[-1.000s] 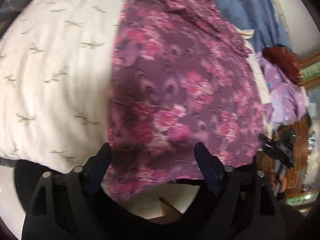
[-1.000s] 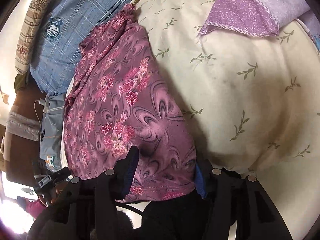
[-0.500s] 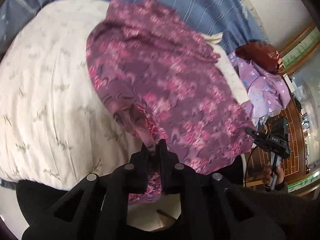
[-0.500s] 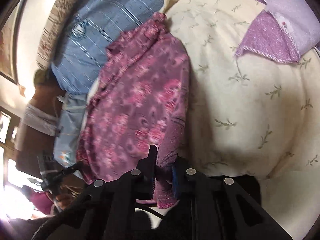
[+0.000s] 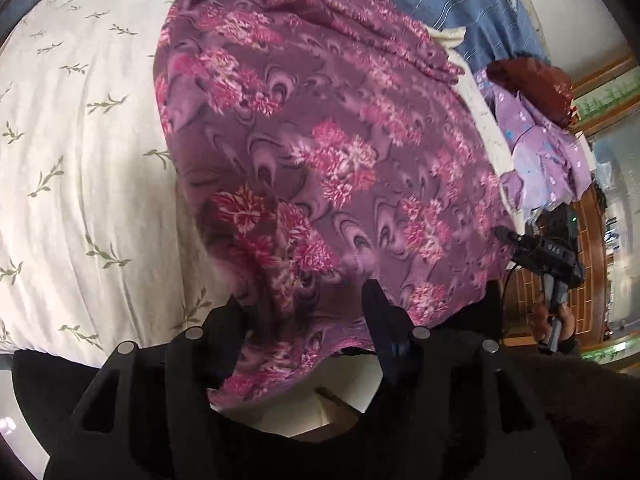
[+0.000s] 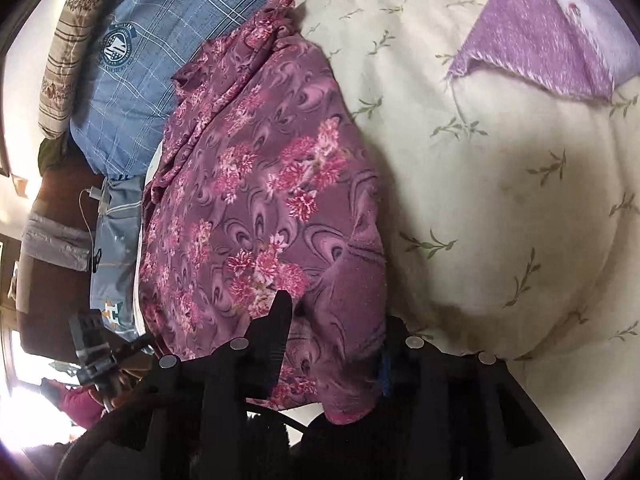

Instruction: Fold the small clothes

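A purple garment with pink flowers (image 5: 320, 152) lies spread on a cream bedspread with green sprigs (image 5: 80, 128). Its near hem hangs over the bed's edge. My left gripper (image 5: 304, 312) is open, its fingers on either side of the garment's near left corner. In the right wrist view the same garment (image 6: 256, 200) lies on the bedspread (image 6: 500, 200). My right gripper (image 6: 336, 320) is open, its fingers straddling the near right corner. Neither grips the cloth.
A blue plaid pillow (image 6: 160, 40) and a striped brown one (image 6: 68, 48) lie at the bed's head. Lilac clothes (image 5: 540, 152) and a dark red item (image 5: 532, 84) lie beyond the garment. A lilac cloth (image 6: 540, 40) lies on the bedspread.
Half a second ago both grippers were shut on the garment's near corners, lifting them. Now both have opened, and the cloth lies loose between the fingers again.
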Motion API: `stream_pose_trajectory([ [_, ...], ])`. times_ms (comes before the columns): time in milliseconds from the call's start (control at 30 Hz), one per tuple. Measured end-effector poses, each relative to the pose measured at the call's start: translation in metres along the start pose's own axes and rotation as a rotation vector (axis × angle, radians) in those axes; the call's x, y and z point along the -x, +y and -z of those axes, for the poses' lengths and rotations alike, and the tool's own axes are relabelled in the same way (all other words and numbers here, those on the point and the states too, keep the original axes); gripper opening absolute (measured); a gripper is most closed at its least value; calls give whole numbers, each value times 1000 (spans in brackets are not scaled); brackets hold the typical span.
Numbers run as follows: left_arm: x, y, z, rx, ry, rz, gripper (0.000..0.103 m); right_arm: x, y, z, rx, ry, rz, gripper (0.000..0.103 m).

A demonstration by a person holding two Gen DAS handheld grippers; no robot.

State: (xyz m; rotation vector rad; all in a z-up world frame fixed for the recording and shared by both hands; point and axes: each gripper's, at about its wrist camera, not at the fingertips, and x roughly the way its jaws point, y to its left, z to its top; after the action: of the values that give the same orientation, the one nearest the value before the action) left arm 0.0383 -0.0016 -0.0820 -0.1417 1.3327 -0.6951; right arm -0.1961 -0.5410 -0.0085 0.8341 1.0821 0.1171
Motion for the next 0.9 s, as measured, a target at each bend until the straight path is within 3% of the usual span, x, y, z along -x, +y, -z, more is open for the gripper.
stream_pose_trajectory([
  [167,0,-13,-4,-44,-34,-82,51,-5,2,0,15,-14,8,37],
  [200,0,-15,-4,-53,-42,-103,39,-6,5,-1,23,-16,11,36],
  [267,0,-18,-5,-76,-51,-130,21,-5,8,1,55,-22,34,15],
  [300,0,-18,-5,-82,-56,-144,11,-5,10,2,68,-17,32,14],
  [333,1,-19,-5,-86,-62,-151,9,-4,11,3,72,-20,33,13],
  [667,40,-34,-16,-94,-168,-79,9,17,31,-6,48,-84,-150,12],
  [900,71,-39,-55,-54,-254,14,8,20,52,-37,44,-133,-323,12],
])
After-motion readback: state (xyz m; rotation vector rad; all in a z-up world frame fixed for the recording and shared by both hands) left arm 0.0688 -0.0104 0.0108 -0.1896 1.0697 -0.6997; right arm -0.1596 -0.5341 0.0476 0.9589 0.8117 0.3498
